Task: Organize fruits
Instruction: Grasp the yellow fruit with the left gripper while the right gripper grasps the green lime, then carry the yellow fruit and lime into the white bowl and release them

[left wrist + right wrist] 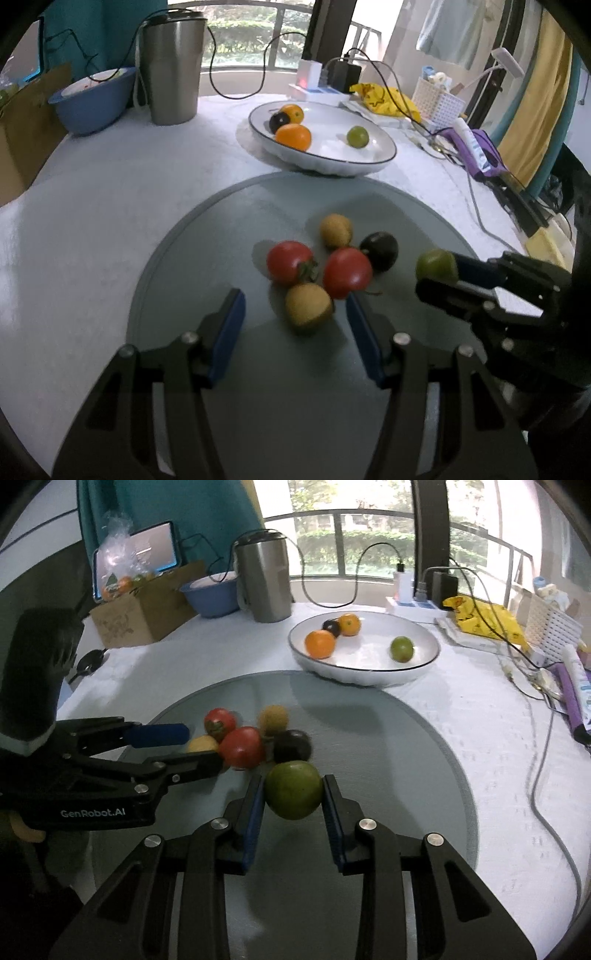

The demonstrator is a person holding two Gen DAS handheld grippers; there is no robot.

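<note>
On the round grey glass disc lies a cluster: two red tomatoes, two yellow-brown fruits and a dark plum. My left gripper is open, its jaws either side of the nearer yellow-brown fruit. My right gripper is shut on a green fruit, held just above the disc; it also shows in the left wrist view. The white bowl behind holds two oranges, a dark plum and a green fruit.
A steel jug, a blue bowl and a cardboard box stand at the back left. Cables, a power strip, a yellow bag and a white basket crowd the right side.
</note>
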